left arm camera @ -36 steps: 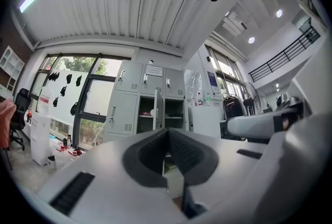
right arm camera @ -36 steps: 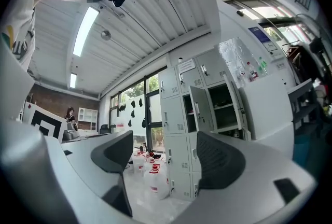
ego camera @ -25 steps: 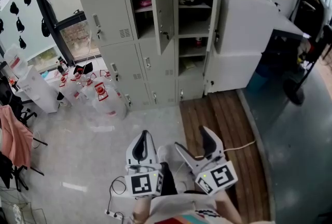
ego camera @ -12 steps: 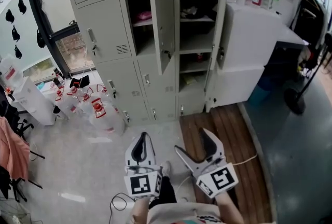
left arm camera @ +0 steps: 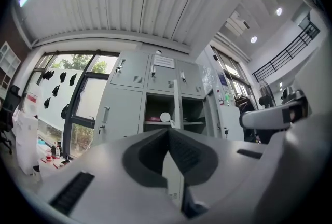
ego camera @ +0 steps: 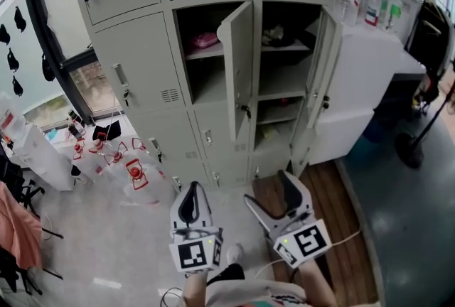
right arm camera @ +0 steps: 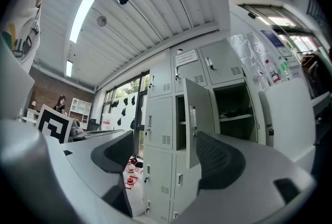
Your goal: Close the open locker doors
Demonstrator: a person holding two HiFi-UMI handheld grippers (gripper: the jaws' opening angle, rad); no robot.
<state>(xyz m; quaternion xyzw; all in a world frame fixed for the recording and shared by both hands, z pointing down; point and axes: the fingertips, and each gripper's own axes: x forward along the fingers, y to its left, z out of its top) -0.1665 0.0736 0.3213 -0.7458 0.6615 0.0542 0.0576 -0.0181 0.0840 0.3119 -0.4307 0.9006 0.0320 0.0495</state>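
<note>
You are closer to the lockers (ego camera: 142, 64) than a second ago: they fill more of the head view, and less floor shows in front of them. Both open doors stand as they did. The middle door (ego camera: 240, 64) juts out toward you between the two open compartments. The right door (ego camera: 321, 60) is swung wide, its edge near the white cabinet (ego camera: 370, 64). A pink item (ego camera: 206, 40) lies on the shelf in the compartment left of the middle door. Your left gripper (ego camera: 195, 189) is low in front of you as before, well short of the lockers, its fingers pressed together with nothing between them. Your right gripper (ego camera: 269, 189) is just beside it, its fingers spread apart and holding nothing. In its own view the middle door shows far off in the gap. Neither gripper touches a door. Jugs (ego camera: 131, 170) stand on the floor at the left.
</note>
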